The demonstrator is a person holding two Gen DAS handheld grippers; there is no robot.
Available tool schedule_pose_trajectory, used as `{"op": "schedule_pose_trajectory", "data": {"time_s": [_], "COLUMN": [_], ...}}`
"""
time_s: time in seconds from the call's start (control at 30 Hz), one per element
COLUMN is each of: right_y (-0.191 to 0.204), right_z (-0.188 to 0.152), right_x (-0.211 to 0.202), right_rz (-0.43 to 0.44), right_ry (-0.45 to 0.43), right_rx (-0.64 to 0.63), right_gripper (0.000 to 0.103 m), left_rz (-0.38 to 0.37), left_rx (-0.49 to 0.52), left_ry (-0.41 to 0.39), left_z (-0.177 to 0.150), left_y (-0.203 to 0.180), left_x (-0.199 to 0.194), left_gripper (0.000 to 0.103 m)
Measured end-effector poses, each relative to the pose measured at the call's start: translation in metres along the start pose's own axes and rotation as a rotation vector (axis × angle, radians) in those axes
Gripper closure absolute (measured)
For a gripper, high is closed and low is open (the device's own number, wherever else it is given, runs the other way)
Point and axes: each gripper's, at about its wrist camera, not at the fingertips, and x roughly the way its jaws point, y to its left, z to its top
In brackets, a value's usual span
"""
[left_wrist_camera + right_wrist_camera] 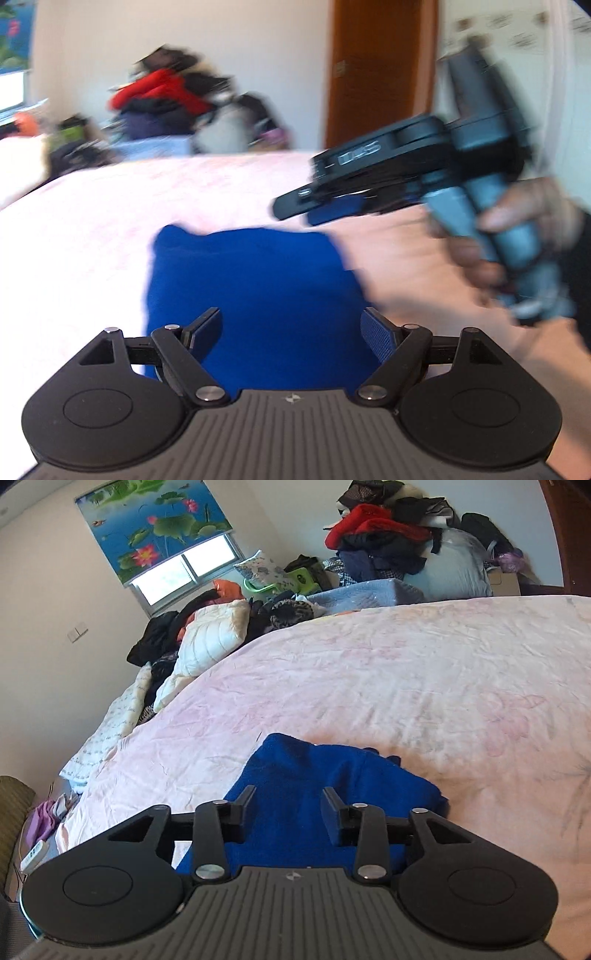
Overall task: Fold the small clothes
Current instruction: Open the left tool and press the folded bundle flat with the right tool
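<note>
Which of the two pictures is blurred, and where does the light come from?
Left wrist view: motion blur smears the right gripper, the hand that holds it, and the background; the left gripper itself stays sharp. Right wrist view: sharp overall, with fisheye bending of the pink bedsheet; daylight enters through the window; the folded blue fleece cloth looks evenly lit.

A pale pink bedspread (pixel 388 672) covers the bed, creased across its surface. A heap of clothes (pixel 391 528), red and dark, sits at the far side, beside a wooden door (pixel 376 70). A lotus-print roller blind (pixel 155 528) hangs half-lowered over the window (pixel 184 572), with a quilted cream pillow (pixel 210 638) below it
</note>
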Motion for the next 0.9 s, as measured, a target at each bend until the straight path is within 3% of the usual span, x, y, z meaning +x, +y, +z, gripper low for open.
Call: {"op": "schedule_pose_trajectory", "data": {"time_s": [0.07,0.17,0.23,0.43,0.5,0.57,0.63,0.73,0.77,0.83,0.9], "right_y": [-0.004,-0.013,-0.018,-0.032,-0.034,-0.031,-0.020,-0.004,-0.001,0.002,0.001], "right_z": [-0.004,-0.022,-0.031,-0.025,-0.022,-0.022,-0.026,-0.035,-0.037,-0.045,-0.054], "right_x": [0.021,0.047,0.046,0.048,0.046,0.038,0.021,-0.008,-0.013,-0.015,-0.006], "right_rz": [-0.035,-0.139,-0.118,-0.114,-0.113,-0.145,-0.168,-0.103,-0.078,-0.041,-0.054], "right_ry": [0.050,0.115,0.074,0.064,0.060,0.034,-0.024,-0.077,-0.072,-0.034,0.020], "right_rx": [0.009,-0.021,-0.059,0.000,0.044,0.070,0.054,0.044,0.049,0.068,0.059], "right_gripper": [0.054,0.057,0.062,0.075,0.076,0.075,0.066,0.063,0.062,0.050,0.050], "left_rz": [0.050,0.062,0.072,0.060,0.060,0.061,0.061,0.059,0.059,0.059,0.060], "left_rx": [-0.003,0.027,0.046,0.036,0.038,0.041,0.043,0.043,0.045,0.043,0.042], "left_ry": [0.075,0.118,0.101,0.110,0.108,0.104,0.102,0.100,0.100,0.099,0.100], "left_z": [-0.004,-0.018,-0.024,-0.022,-0.020,-0.023,-0.023,-0.022,-0.022,-0.022,-0.022], "left_y": [0.002,-0.001,-0.003,0.003,0.001,-0.003,-0.004,-0.004,-0.004,-0.004,-0.004], "left_x": [0.025,0.041,0.041,0.049,0.052,0.051,0.050,0.052,0.052,0.052,0.052], "left_gripper": [0.022,0.022,0.021,0.020,0.020,0.019,0.019,0.019,0.019,0.019,0.019]}}
